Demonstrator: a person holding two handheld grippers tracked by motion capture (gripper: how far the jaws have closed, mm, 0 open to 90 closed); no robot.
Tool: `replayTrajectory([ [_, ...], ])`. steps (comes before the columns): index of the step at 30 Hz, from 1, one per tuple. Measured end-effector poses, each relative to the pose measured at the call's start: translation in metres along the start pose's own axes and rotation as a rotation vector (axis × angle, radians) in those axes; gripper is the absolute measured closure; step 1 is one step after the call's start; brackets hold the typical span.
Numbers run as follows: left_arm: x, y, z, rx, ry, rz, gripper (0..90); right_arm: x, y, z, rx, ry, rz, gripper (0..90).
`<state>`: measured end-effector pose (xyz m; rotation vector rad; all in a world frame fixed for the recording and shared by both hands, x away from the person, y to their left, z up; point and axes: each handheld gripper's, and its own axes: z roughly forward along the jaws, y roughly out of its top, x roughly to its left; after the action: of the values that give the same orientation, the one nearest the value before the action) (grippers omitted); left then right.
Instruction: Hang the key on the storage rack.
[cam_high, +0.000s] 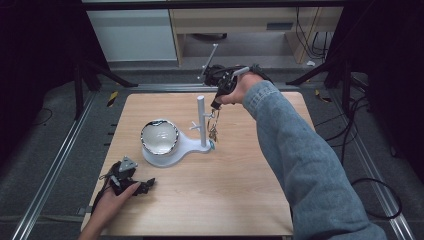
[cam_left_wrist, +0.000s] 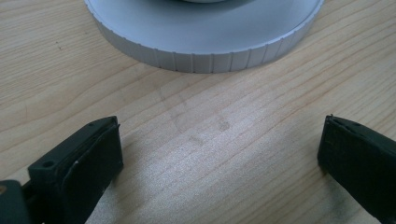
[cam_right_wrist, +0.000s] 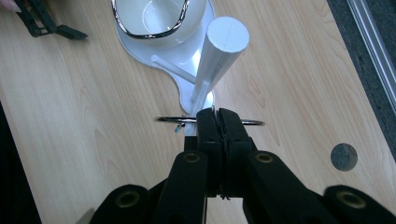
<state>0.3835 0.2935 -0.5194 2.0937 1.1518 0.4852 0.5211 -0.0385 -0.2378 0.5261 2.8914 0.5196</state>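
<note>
Right arm: a denim sleeve (cam_high: 300, 150) reaches across the table (cam_high: 240, 200) from the near right, the hand (cam_high: 240, 87) raised above the far edge.
Right gripper (cam_right_wrist: 218, 123): tilted down toward the table, its 2 jaws pressed together on a thin metal key ring (cam_right_wrist: 250, 122).
Key ring: held edge-on in the right gripper view, its line running crosswise to the jaws and sticking out on both sides of them; in the high view something small, probably keys (cam_high: 213, 131), hangs straight down below the tips.
White stand (cam_high: 180, 147): just beyond the right gripper's tips; its post (cam_right_wrist: 219, 56) is upright, long axis vertical, with thin pegs (cam_right_wrist: 173, 69) sticking out sideways.
Bowl (cam_high: 159, 136): on the stand's round base, past the post from the right gripper.
Left hand (cam_high: 112, 202): low, resting on the table at the near left.
Left gripper (cam_high: 131, 184): lying on the wood, 2 jaws spread wide with bare table between them, the stand's ribbed rim (cam_left_wrist: 205, 58) close ahead.
</note>
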Motion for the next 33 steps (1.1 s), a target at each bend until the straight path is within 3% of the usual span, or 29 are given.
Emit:
replayTrajectory([
  [19,0.0,0.0,0.0,0.0,0.0,0.0,0.0,-0.009,0.003,0.024,-0.012,0.038,0.016,88.4],
  [33,0.0,0.0,0.0,0.0,0.0,0.0,0.0,-0.011,0.005,0.032,-0.012,0.054,0.011,88.2],
])
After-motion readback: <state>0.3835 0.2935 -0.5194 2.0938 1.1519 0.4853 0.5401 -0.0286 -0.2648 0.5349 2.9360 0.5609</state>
